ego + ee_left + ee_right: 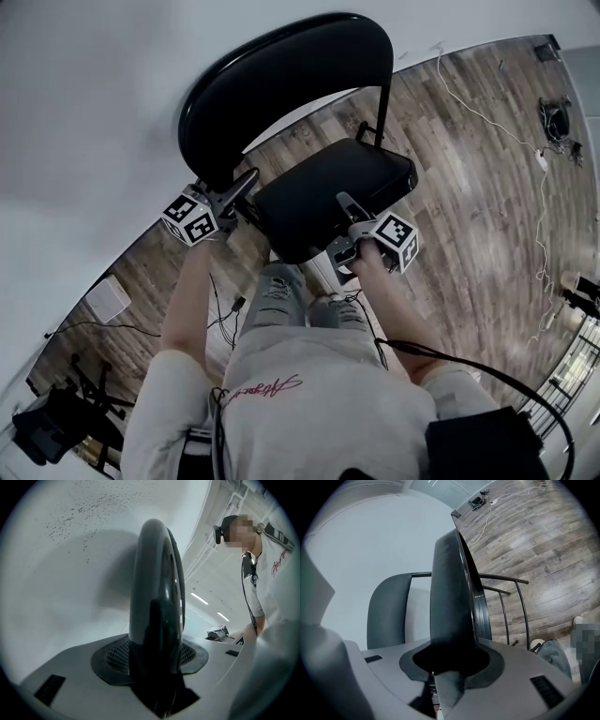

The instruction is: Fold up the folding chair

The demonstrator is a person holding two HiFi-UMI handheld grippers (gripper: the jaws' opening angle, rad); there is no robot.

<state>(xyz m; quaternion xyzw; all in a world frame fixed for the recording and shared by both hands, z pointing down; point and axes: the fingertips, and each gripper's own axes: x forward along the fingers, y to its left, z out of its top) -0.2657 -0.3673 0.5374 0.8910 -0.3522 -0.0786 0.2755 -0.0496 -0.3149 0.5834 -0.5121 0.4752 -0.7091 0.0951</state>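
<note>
A black folding chair stands unfolded by the white wall, its padded backrest (281, 89) upright and its seat (328, 192) tipped a little. My left gripper (242, 187) is closed on the backrest's lower left edge. In the left gripper view that edge (157, 583) runs straight up from between the pads, with the left gripper (157, 667) clamped around it. My right gripper (343, 227) is shut on the seat's front edge. The right gripper view shows the seat (452, 597) edge-on in the right gripper (452, 663), the backrest (386, 606) behind it and black frame tubes (520, 602) to the right.
The wood plank floor (469, 187) spreads to the right, with a white cable (525, 141) trailing across it. A white box (108, 298) and black equipment (47, 422) sit at the lower left. The person's legs in jeans (281, 295) stand right behind the seat.
</note>
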